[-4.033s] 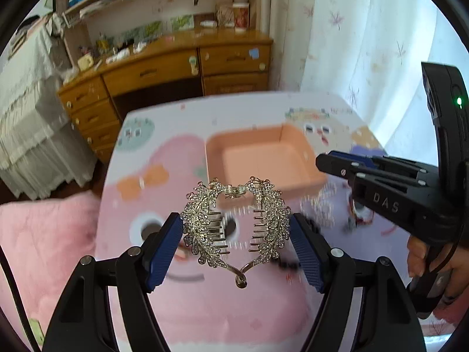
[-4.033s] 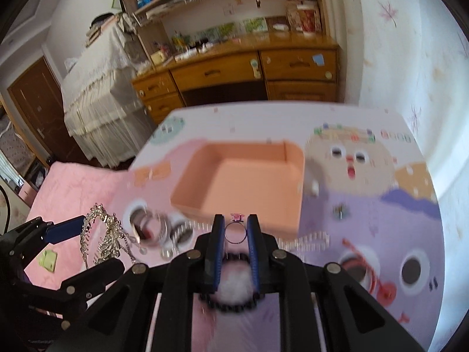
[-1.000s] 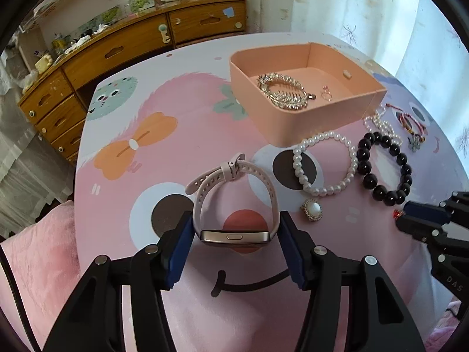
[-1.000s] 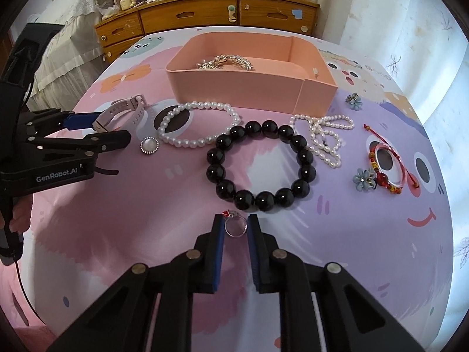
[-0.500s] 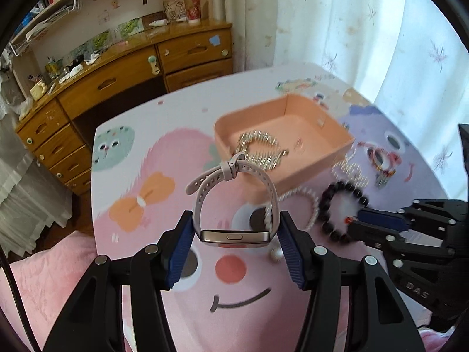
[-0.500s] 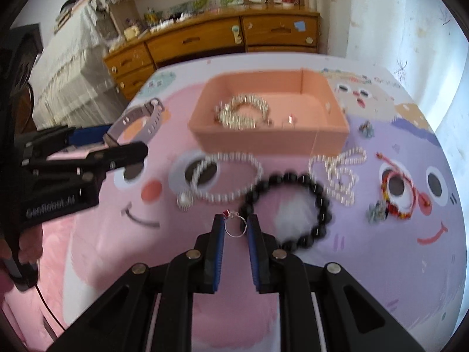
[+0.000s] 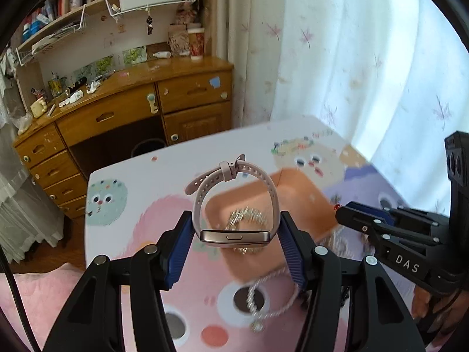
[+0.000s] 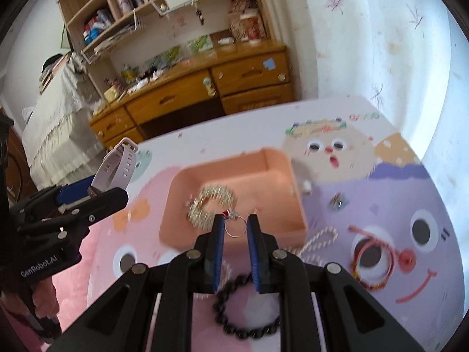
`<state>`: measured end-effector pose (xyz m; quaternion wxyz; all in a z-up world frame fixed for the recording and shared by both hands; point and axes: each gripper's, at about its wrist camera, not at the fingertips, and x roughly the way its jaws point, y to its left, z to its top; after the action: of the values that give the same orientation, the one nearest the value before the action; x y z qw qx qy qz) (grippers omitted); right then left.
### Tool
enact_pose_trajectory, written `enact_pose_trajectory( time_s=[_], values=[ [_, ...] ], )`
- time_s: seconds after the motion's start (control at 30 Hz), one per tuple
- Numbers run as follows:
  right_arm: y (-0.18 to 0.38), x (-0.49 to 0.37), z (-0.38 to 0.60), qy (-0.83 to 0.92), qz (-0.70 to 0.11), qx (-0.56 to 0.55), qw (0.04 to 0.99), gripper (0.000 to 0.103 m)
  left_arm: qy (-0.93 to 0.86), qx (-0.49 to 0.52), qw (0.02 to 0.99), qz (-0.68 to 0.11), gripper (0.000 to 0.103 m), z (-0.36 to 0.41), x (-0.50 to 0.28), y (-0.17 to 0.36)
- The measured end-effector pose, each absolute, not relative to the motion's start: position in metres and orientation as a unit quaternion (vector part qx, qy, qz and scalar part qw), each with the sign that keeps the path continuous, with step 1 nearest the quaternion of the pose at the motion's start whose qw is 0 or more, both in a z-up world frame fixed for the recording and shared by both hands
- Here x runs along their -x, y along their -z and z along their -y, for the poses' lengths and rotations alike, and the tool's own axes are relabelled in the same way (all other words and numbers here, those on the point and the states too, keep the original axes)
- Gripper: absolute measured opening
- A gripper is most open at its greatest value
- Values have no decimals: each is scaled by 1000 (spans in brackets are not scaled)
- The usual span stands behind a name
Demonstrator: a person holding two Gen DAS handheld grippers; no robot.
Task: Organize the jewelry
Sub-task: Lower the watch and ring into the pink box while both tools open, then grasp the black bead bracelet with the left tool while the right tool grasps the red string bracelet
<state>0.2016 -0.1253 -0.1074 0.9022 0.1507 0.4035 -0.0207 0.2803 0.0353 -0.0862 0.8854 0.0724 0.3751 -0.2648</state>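
Note:
My left gripper [image 7: 234, 234] is shut on a pale pink watch [image 7: 234, 202] and holds it in the air above the near side of the peach tray [image 7: 304, 202]. The watch also shows in the right wrist view [image 8: 117, 167]. My right gripper [image 8: 236, 226] is shut on a small silver ring with a red stone [image 8: 234, 224], above the tray's front wall [image 8: 234, 234]. A sparkly gold hair clip [image 8: 211, 202] lies inside the tray. The right gripper also shows in the left wrist view [image 7: 366, 223].
A black bead bracelet [image 8: 246, 314], a pearl necklace [image 8: 319, 240] and a red cord bracelet [image 8: 378, 264] lie on the cartoon-print tablecloth near the tray. A pearl bracelet with a pendant [image 7: 269, 302] lies below my left gripper. A wooden desk [image 7: 132, 111] stands beyond the table.
Both grippers have risen and moved toward the tray, each still holding its item. The watch and the ring now hang over the tray's near side.

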Motion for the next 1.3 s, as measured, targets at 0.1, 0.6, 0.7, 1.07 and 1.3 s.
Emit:
enact_pose_trajectory(
  time_s=[0.1, 0.6, 0.7, 1.07, 1.3],
  values=[
    [101, -210, 132, 22, -391, -150, 908, 16, 267, -57, 890, -365, 56, -30, -288, 83],
    [118, -221, 161, 15, -426, -207, 881, 44, 270, -39, 887, -373, 78, -24, -289, 96],
    [117, -213, 167, 28, -422, -210, 881, 44, 266, -36, 883, -384, 78, -29, -287, 98],
    [134, -173, 185, 68, -456, -222, 859, 63, 241, 13, 853, -463, 78, -56, -268, 135],
    [169, -133, 186, 77, -532, -189, 822, 66, 209, 119, 791, -563, 78, -74, -237, 179]
  ],
)
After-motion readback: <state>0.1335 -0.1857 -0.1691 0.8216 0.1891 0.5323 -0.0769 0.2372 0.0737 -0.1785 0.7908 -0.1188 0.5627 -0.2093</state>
